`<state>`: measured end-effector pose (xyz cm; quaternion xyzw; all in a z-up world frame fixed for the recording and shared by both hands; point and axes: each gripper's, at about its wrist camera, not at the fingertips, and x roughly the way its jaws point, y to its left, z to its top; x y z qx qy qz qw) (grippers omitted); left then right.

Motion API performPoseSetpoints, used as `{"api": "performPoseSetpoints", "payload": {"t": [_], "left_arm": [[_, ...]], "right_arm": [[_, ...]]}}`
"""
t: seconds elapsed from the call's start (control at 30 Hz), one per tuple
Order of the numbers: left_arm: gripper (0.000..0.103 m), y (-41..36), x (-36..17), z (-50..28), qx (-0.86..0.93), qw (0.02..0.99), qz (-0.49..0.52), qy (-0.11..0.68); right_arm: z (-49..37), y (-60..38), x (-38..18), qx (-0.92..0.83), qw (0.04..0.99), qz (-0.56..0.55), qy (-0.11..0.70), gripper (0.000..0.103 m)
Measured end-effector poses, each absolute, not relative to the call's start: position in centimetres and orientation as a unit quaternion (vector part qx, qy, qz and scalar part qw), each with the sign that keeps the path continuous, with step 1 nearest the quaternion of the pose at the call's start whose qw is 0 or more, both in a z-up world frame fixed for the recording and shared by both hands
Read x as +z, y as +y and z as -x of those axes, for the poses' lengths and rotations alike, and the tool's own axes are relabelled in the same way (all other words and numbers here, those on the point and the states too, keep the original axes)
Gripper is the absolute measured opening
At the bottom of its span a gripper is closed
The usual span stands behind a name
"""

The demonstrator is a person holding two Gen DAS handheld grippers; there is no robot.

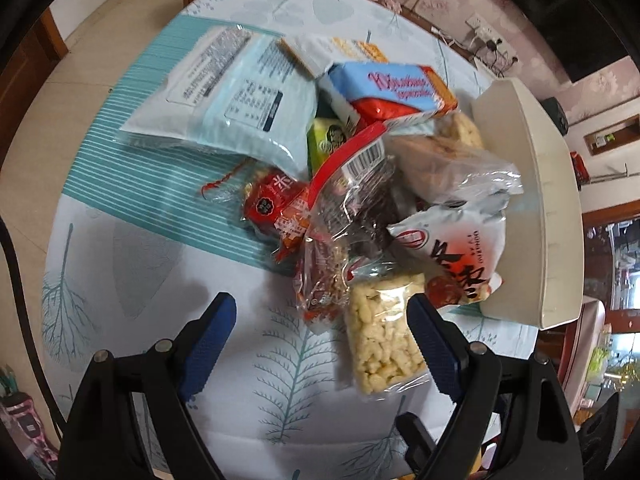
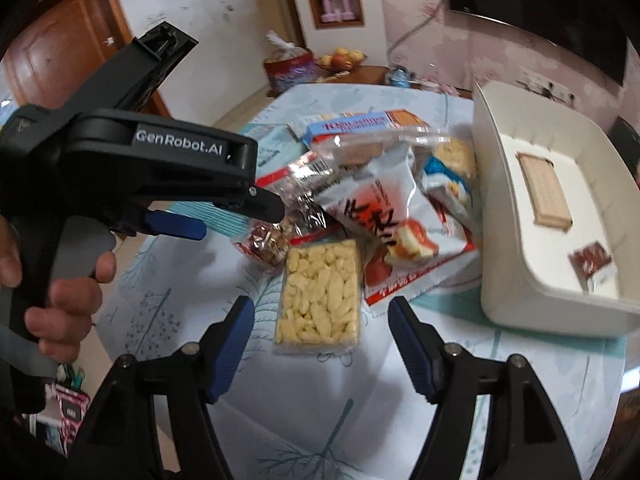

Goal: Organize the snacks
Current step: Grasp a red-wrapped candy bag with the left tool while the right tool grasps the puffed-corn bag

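A pile of snack packs lies on the leaf-print tablecloth. Nearest is a clear pack of pale puffed pieces (image 1: 382, 340) (image 2: 320, 292). My left gripper (image 1: 320, 304) hangs open above the cloth, its right finger beside that pack. My right gripper (image 2: 320, 306) is open too, with the pack's near end lying between its fingertips and not pressed. Behind it are a white bag with black characters (image 2: 384, 224) (image 1: 452, 252), a blue biscuit pack (image 1: 396, 84) and a large pale-blue bag (image 1: 224, 96). The white bin (image 2: 520, 280) (image 1: 532, 200) holds a wafer pack (image 2: 544, 192) and a small dark-red packet (image 2: 592, 262).
A teal striped placemat (image 1: 132, 152) lies under the pile's far left side. In the right wrist view a hand (image 2: 68, 292) holds the left gripper (image 2: 244, 221) over the pile's left side. A fruit bowl (image 2: 340, 60) stands on a sideboard beyond the table.
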<state>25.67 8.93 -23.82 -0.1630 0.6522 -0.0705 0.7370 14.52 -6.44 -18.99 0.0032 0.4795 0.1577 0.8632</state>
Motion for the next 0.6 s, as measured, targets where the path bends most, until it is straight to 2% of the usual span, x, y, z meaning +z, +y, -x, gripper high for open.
{"api": "performPoseSetpoints", "payload": {"t": [0.13, 0.27, 0.6], "left_arm": [[0.086, 8.9, -25.1, -26.4, -0.085, 0.722, 0.159, 0.668], [0.078, 8.9, -26.5, -27.3, -0.093, 0.706, 0.163, 0.683], [0.070, 8.7, -28.7, -28.9, -0.108, 0.686, 0.161, 0.701]], "right_arm": [[-14.4, -5.6, -20.1, 0.132, 0.863, -0.008, 0.488, 0.072], [-14.2, -4.5, -20.9, 0.118, 0.867, 0.008, 0.484, 0.072], [-14.0, -1.4, -23.3, 0.081, 0.874, 0.088, 0.470, 0.073]]}}
